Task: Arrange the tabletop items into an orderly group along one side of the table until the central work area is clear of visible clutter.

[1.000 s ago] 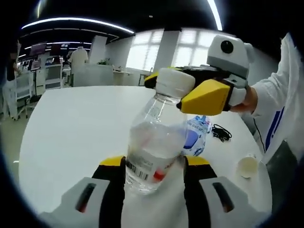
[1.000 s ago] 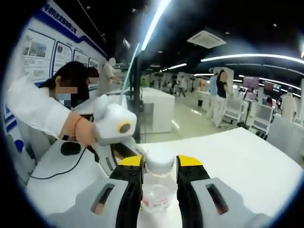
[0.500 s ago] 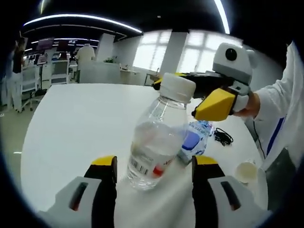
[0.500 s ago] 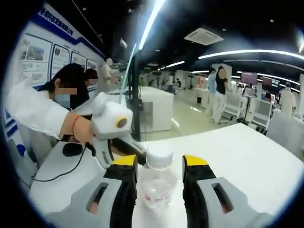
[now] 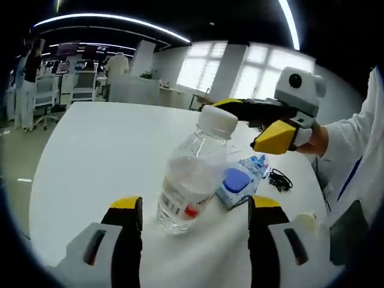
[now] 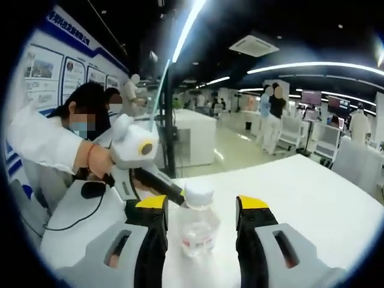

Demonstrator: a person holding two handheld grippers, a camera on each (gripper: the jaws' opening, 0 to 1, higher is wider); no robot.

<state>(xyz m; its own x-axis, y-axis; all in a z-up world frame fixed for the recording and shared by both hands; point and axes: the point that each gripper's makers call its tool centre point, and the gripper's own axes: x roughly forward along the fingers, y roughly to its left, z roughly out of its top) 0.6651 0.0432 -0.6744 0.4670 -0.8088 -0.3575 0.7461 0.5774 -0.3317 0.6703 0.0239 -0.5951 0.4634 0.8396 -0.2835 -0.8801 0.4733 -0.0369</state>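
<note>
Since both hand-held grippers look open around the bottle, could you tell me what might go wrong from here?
1. The water bottle stands free between the left hand-held gripper jaws; a careless nudge could tip it.
2. If it fell, it might knock the blue-lidded packet just behind it.
3. The right hand-held gripper also brackets the bottle, so the two grippers could collide when closing.

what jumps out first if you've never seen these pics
A clear water bottle with a white cap stands on the white table, framed between the open yellow-tipped jaws of the left gripper. The right gripper frames it too, also open and not touching it. Just behind the bottle in the left gripper view lies a small blue and white packet, with a black cable further off.
</note>
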